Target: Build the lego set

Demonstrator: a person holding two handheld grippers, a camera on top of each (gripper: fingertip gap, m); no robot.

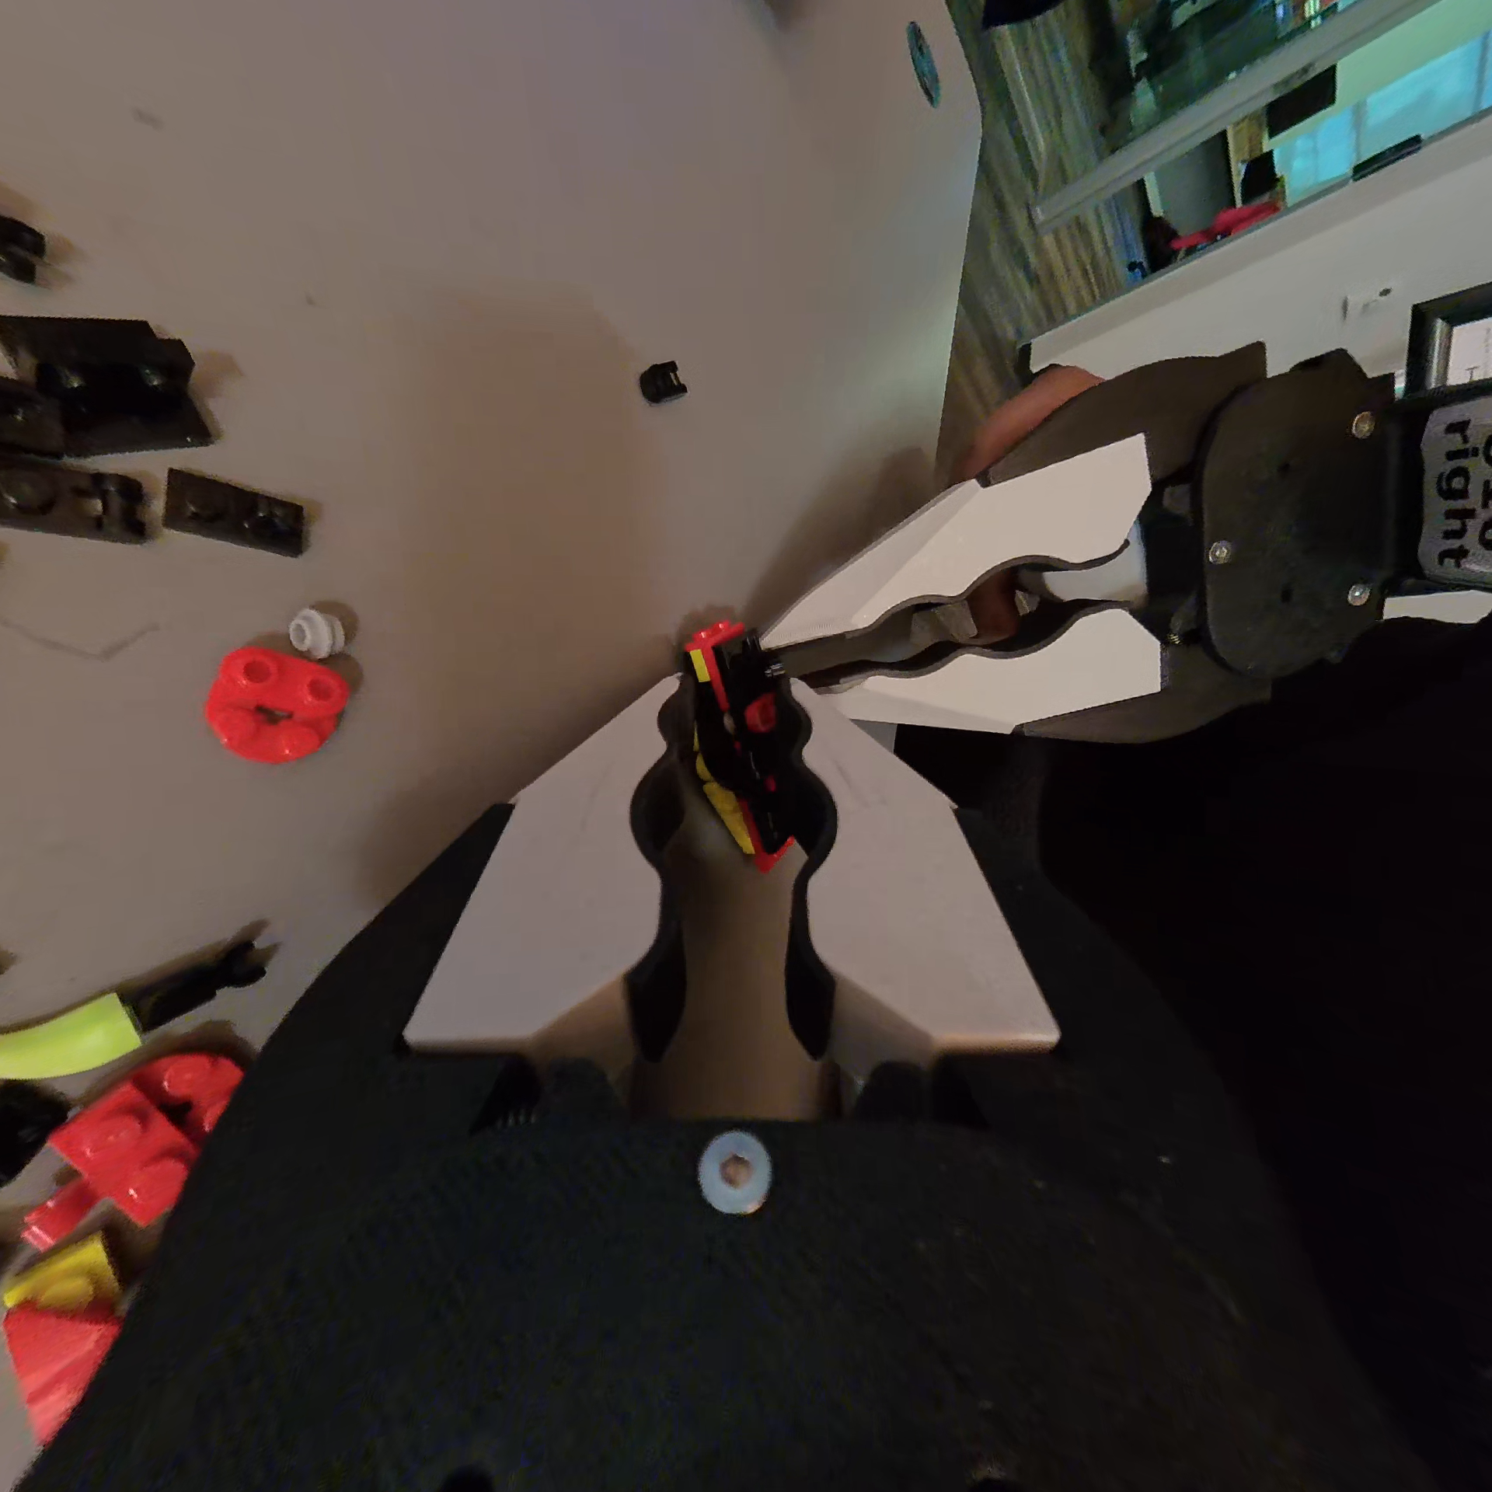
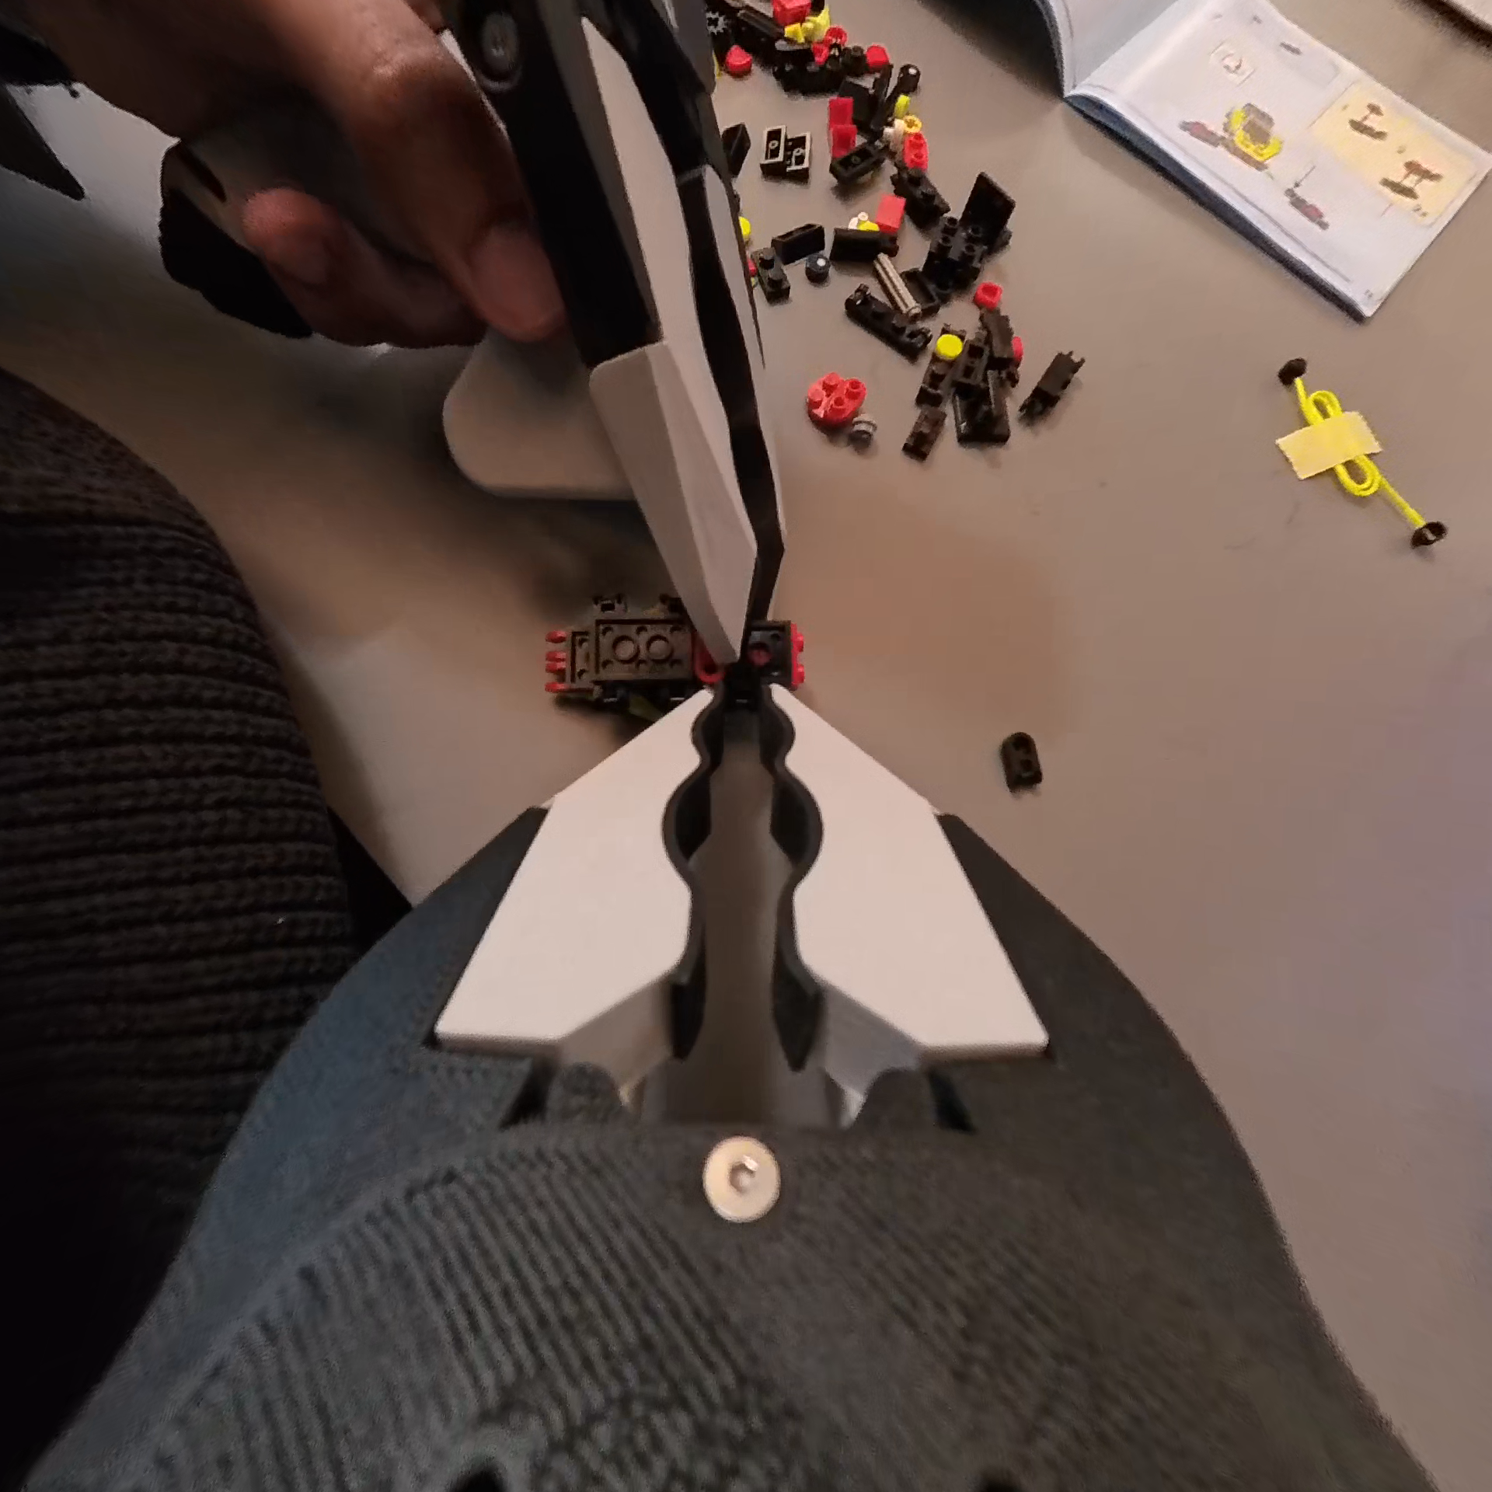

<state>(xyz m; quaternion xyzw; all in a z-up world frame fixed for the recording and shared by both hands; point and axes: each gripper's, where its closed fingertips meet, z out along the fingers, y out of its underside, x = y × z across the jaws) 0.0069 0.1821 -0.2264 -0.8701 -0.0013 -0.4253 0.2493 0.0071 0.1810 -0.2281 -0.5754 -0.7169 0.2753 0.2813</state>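
Between the fingers of the left claw (image 1: 739, 702) sits a small brick assembly (image 1: 747, 759) of black, red and yellow pieces, held edge-on with both pads pressed to its flat sides, the jaws only narrowly apart. At its far tip the right claw (image 2: 741, 698) comes in from the right, its jaws almost closed and pinching a tiny black piece (image 2: 741, 701) that touches the assembly's end. Beyond the right claw's tip, to its right, a lone black brick (image 2: 1020, 759) lies on the grey counter (image 2: 1130, 888). Farther ahead of it spreads a heap of loose bricks (image 2: 904, 242), with a red round plate (image 2: 836, 397) at its near edge. A yellow cord (image 2: 1356, 460) and an open instruction booklet (image 2: 1292, 145) lie well off to the right.
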